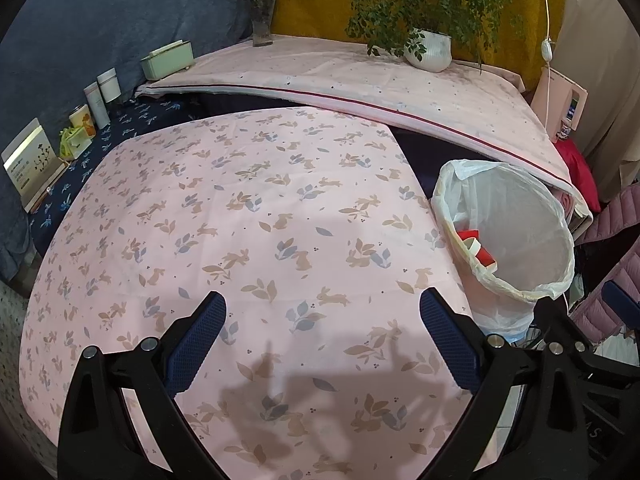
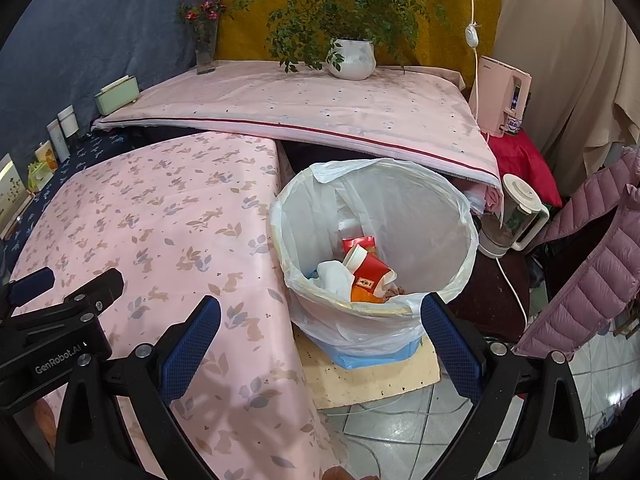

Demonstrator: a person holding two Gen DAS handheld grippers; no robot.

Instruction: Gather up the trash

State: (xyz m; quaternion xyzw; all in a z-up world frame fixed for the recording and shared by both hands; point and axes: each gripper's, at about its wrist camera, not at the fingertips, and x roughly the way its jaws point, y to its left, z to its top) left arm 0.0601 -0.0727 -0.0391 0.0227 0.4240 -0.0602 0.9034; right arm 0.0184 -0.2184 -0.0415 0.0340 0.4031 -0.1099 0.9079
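Observation:
A bin lined with a white plastic bag (image 2: pixel 376 208) stands on the floor at the table's right edge; it also shows in the left wrist view (image 1: pixel 508 240). Inside lie a red-and-white paper cup (image 2: pixel 366 266), white crumpled paper (image 2: pixel 334 276) and orange scraps. My right gripper (image 2: pixel 320 308) is open and empty, just in front of the bin's near rim. My left gripper (image 1: pixel 322 306) is open and empty above the pink rabbit-print tablecloth (image 1: pixel 240 220). The left gripper's body shows at the left of the right wrist view (image 2: pixel 60 304).
A higher pink-covered table (image 2: pixel 320 108) at the back holds a potted plant (image 2: pixel 352 58), a flower vase (image 2: pixel 206 48) and a green box (image 2: pixel 116 94). Bottles and cards (image 1: pixel 96 100) line the left wall. A kettle (image 2: pixel 512 216) and purple jacket (image 2: pixel 592 260) are right of the bin.

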